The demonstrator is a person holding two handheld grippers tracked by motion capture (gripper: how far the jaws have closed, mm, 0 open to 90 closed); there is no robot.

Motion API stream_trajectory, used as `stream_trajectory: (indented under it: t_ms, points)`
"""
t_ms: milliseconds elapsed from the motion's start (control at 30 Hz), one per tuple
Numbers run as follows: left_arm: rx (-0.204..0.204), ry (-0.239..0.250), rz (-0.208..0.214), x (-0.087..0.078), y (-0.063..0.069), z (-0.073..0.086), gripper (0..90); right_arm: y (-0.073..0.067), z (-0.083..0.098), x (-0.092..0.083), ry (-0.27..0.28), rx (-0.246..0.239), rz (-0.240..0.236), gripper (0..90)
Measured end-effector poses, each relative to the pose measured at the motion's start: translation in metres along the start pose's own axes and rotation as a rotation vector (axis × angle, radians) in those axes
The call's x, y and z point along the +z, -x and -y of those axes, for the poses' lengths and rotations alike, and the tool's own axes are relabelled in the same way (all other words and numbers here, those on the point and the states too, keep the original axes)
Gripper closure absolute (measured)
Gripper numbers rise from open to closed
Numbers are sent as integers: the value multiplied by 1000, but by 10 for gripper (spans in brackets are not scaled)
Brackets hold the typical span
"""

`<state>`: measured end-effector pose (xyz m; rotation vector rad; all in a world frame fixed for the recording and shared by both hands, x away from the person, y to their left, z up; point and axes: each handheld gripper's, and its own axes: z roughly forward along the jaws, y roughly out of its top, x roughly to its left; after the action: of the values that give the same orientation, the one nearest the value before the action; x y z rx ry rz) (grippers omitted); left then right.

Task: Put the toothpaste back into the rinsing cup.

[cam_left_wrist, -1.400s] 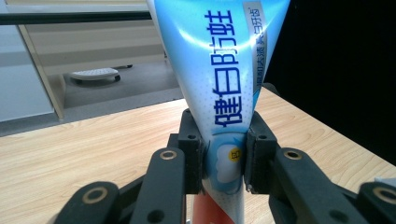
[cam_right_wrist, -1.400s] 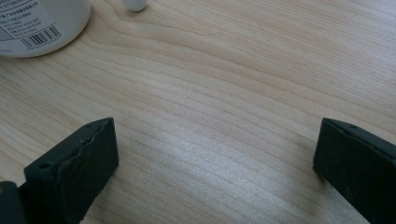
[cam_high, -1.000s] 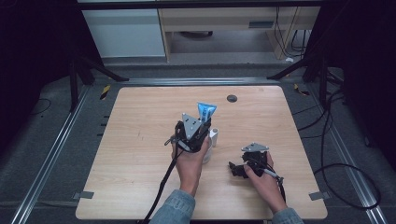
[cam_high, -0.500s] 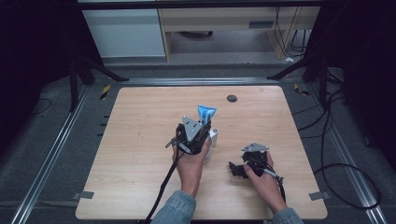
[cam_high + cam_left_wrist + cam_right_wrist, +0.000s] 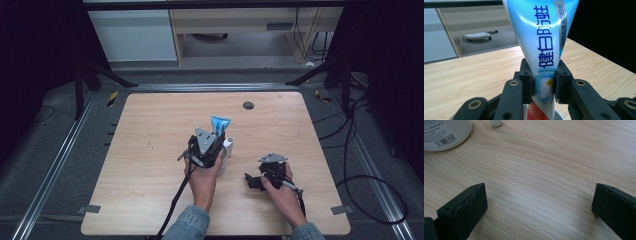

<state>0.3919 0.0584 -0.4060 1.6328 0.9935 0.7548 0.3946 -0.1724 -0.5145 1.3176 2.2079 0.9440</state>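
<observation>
- High view: my left claw point(image 5: 212, 145) sits at the middle of the frame, clamped on a blue toothpaste tube point(image 5: 220, 123) that stands up out of it, flat crimped end on top. A white cup point(image 5: 227, 146) stands touching the tube's lower end, just right of that claw. My right claw point(image 5: 252, 181) rests low on the table point(image 5: 150, 130), lower right of centre, apart from the tube.
- Left gripper view: the tube point(image 5: 541, 37) rises between my two pads, which press its narrow lower part from both sides. I would keep the squeeze gentle, since I judge a harder pinch could push paste out or crease the tube. The cap end is hidden below the claw.
- Right gripper view: my right claw point(image 5: 539, 205) stands wide with nothing between its pads, hovering just over bare wood. The cup's point(image 5: 444, 132) base shows at the upper left. To help, I would bring this claw up toward the tube's lower end, squarely and slowly.
</observation>
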Motion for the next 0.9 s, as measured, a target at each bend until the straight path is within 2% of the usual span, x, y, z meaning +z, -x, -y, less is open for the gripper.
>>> stream_trajectory:
  t_ms: [33,67,133,233,267,300,367,400,433,500,533,600,633,667,700,733,900]
  points:
    - [3,-3,0,0,0,1,722,1,0,1,6,-19,6,3]
    - [4,-3,-3,1,0,2,722,0,0,0,2,-6,2,3]
    - [5,-10,-5,1,1,5,722,1,0,1,6,-20,6,3]
    - [2,-17,-5,1,0,8,722,1,1,1,5,-16,5,3]
    - [2,-18,-5,2,0,9,721,0,0,0,0,2,0,3]
    - [1,-21,-6,2,0,9,721,1,1,1,5,-17,6,3]
    - [0,-23,-8,3,-1,10,721,1,1,1,5,-16,5,3]
    - [1,-28,-8,3,-1,10,722,0,0,0,0,4,-2,3]
    - [0,-29,-10,3,-1,11,721,1,0,1,5,-16,5,3]
    - [-2,-34,-10,3,-1,11,721,0,0,0,0,4,-1,3]
    - [-1,-36,-11,3,-1,11,721,1,1,1,5,-17,5,3]
    - [-1,-40,-12,4,-1,12,721,1,1,1,5,-17,6,3]
    - [-4,-42,-13,4,-1,12,721,0,0,0,0,3,-1,3]
    - [-2,-45,-13,5,-1,12,721,1,1,1,5,-17,5,3]
    - [-2,-46,-14,5,-1,12,721,1,1,1,5,-17,5,3]
    - [-2,-48,-15,5,-1,12,721,0,0,0,0,3,0,3]
    - [-2,-62,-11,6,-1,13,721,0,0,0,0,3,-1,3]
